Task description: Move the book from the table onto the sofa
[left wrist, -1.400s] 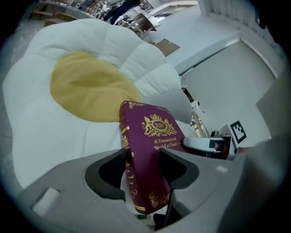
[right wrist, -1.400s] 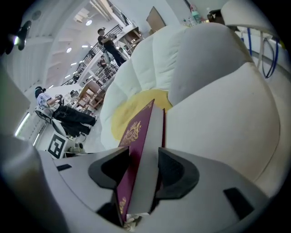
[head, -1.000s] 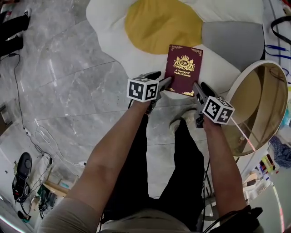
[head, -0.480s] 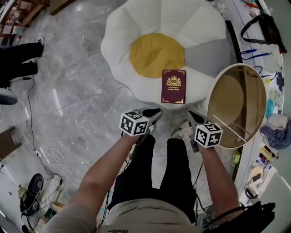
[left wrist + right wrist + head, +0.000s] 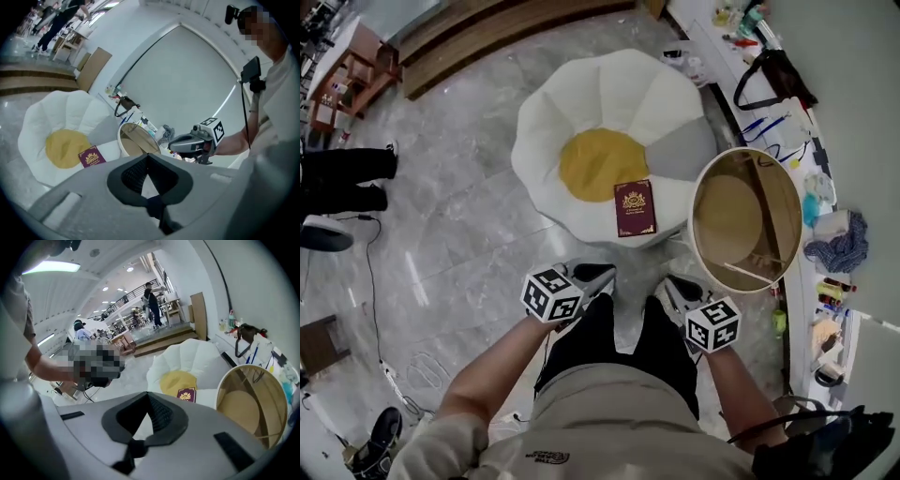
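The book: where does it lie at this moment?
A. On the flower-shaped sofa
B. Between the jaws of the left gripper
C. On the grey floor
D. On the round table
A: in the head view the book lies flat on the sofa, on a white petal at the edge of the yellow centre, beside the round table and not on it.

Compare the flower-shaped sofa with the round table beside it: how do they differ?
The sofa is white and petal-edged with a yellow centre, while the table is a plain round, tan inside a white rim. The sofa looks the wider of the two. The maroon book lies on the sofa's front part, beside the yellow centre, not on the table. Both stand side by side on the grey floor.
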The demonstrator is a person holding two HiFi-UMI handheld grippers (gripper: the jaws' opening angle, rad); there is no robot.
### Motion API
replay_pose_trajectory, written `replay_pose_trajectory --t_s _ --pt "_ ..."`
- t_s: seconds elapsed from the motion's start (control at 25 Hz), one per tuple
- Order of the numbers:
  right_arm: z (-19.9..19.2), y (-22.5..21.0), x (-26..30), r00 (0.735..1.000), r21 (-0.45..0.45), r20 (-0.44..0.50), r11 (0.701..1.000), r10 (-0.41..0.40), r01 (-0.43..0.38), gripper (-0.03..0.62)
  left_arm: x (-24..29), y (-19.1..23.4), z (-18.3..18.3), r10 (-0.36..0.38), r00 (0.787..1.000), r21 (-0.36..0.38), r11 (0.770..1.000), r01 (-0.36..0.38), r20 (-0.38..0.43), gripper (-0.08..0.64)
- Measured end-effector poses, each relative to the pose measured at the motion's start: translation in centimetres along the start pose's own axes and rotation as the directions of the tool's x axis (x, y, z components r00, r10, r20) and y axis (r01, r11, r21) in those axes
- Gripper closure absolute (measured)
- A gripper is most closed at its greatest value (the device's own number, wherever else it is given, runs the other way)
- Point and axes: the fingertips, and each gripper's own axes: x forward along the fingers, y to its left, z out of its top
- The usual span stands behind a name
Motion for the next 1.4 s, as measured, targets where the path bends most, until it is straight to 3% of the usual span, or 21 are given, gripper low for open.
replay_pose_trajectory --t_s 0.24,0.52,0.8,1.4 --pt "2.0 4.5 -6.4 0.996 -0.047 0.083 0.999 0.032 -0.028 0.58 -3.4 -6.8 2.9 0.024 1.0 0.158 0.987 -0.027 0.021 0.552" --pt "1.5 7.4 -13.3 0.986 -0.131 0.155 0.99 0.069 -0.049 0.58 -4.7 -14.7 2.7 0.04 0.996 0.2 0.978 -0.055 0.08 0.552" --pt "-1.4 8.7 -19.6 0.972 -0.176 0.213 0.983 0.094 -0.057 0.58 -3.5 -23.0 0.8 0.013 0.994 0.228 0.973 -0.038 0.109 0.552" --pt "-8.5 12.3 -25.8 0.962 -0.241 0.244 0.969 0.121 -0.06 0.58 -3.7 -31.3 -5.7 0.041 0.991 0.249 0.966 -0.072 0.126 0.552"
